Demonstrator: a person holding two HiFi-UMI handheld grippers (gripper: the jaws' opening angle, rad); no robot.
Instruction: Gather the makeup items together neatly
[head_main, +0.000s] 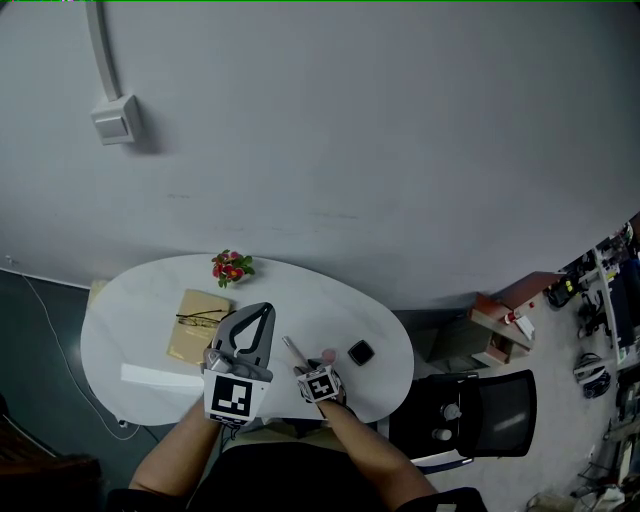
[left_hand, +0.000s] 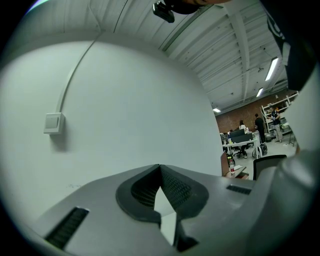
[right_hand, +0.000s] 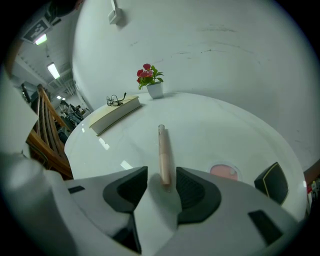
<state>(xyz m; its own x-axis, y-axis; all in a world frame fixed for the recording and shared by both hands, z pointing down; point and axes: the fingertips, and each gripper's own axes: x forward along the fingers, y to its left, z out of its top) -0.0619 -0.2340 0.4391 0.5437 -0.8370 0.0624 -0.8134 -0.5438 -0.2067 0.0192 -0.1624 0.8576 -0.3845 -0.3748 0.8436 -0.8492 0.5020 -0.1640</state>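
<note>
Even soft light; glare patches on table; fisheye edges dark, bent.

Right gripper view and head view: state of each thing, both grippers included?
left gripper: shut, nothing between jaws
right gripper: open, tube end between jaws
tube: lying flat on table
pink round compact: flat on table, apart from tube
black case: on table, lid state unclear
book: closed, flat
glasses: resting on book
flower pot: upright
</note>
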